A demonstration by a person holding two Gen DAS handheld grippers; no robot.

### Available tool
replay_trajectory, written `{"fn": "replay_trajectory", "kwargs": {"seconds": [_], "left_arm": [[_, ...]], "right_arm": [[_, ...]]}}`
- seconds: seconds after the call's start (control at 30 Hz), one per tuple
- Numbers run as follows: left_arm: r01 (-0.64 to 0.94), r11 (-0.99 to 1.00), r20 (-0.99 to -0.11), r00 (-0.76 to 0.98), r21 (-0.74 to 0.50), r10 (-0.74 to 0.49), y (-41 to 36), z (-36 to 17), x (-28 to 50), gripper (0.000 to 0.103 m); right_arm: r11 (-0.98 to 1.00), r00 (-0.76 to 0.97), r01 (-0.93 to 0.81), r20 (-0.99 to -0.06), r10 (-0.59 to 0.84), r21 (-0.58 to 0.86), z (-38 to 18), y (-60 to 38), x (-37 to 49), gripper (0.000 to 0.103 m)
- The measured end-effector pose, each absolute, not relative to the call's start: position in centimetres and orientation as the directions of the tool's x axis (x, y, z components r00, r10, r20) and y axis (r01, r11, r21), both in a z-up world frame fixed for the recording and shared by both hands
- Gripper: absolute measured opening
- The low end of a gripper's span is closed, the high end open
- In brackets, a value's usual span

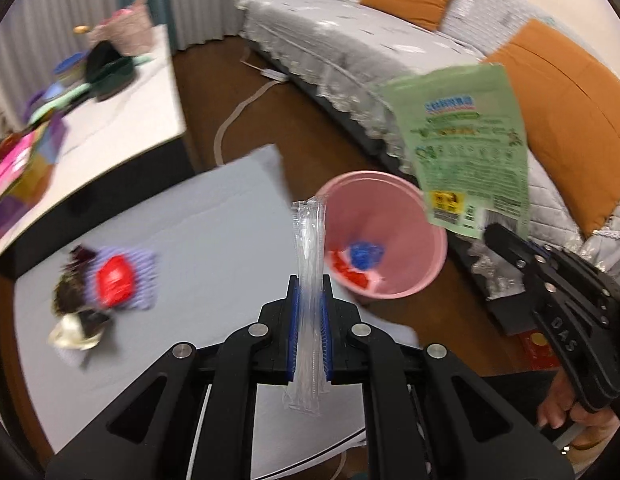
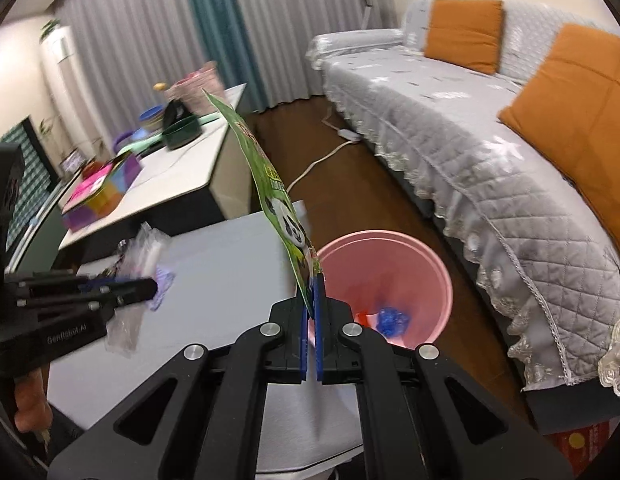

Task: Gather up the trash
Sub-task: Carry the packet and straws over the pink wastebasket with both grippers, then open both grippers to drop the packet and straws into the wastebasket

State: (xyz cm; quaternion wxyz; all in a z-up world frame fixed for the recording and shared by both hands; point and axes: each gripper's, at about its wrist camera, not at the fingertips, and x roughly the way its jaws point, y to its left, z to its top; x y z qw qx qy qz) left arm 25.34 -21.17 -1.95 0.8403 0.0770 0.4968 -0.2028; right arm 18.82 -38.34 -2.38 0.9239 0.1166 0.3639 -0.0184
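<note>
My left gripper (image 1: 309, 280) is shut on a long clear plastic wrapper (image 1: 309, 236) that sticks up between its blue pads, over the grey table's (image 1: 214, 220) right edge. Just beyond stands a pink bin (image 1: 374, 204) on the floor, with red and blue rubbish inside. To the right, my right gripper (image 1: 492, 232) is shut on the bottom edge of a green snack bag (image 1: 466, 140) held above the bin. In the right wrist view the green bag (image 2: 270, 184) rises edge-on from the right gripper (image 2: 313, 280), the pink bin (image 2: 438, 264) lies ahead, and the left gripper (image 2: 150, 286) carries the clear wrapper (image 2: 148, 246).
More rubbish lies on the grey table at left: a red wrapper (image 1: 114, 280) on a purple cloth, with dark and cream scraps. A white cabinet (image 1: 122, 120) with colourful clutter stands behind. A grey sofa (image 2: 450, 140) with orange cushions runs along the right, and a cable (image 1: 234, 120) crosses the floor.
</note>
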Motion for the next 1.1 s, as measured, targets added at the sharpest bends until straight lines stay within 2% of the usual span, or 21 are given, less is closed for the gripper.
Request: {"fn": "replay_trajectory", "kwargs": {"seconds": [0.27, 0.8, 1.1], "left_arm": [[0.491, 0.870, -0.885, 0.381, -0.049, -0.265, -27.0, -4.1, 27.7, 0.009], [0.497, 0.863, -0.926, 0.278, -0.088, -0.254, -32.8, -9.3, 33.8, 0.009], [0.498, 0.863, -0.938, 0.254, -0.084, -0.238, -34.6, -12.2, 35.3, 0.010]], "right_arm": [[0.940, 0.703, 0.209, -0.710, 0.047, 0.269, -6.4, -43.1, 20.7, 0.003], [0.927, 0.635, 0.274, -0.772, 0.024, 0.255, -9.4, -47.0, 24.2, 0.003], [0.908, 0.560, 0.315, -0.826, 0.056, 0.275, -12.2, -48.3, 26.4, 0.003]]}}
